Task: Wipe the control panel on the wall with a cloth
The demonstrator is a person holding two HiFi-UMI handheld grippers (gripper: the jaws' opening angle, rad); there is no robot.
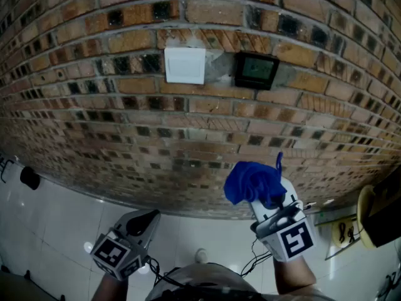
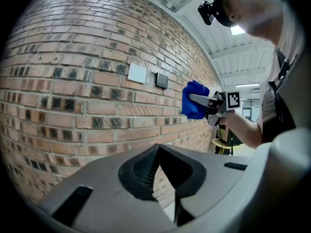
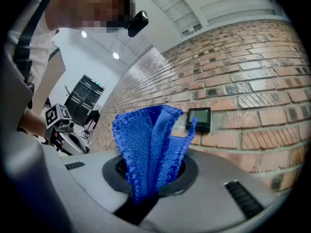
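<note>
Our right gripper [image 3: 151, 176] clamps the blue cloth [image 3: 148, 135] near the brick wall [image 1: 156, 124], below the control panel [image 1: 255, 70]. Our left gripper [image 2: 156, 154] hangs lower left, jaws together, empty. A white switch plate [image 1: 185, 65] sits just left of the control panel

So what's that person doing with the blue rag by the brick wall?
A person is holding a gripper in each hand. The right gripper is clamped on a blue cloth and held up toward the brick wall. The dark control panel sits higher up, beside a white plate, and the cloth is not touching it yet. The left gripper hangs lower, shut and empty.
</note>
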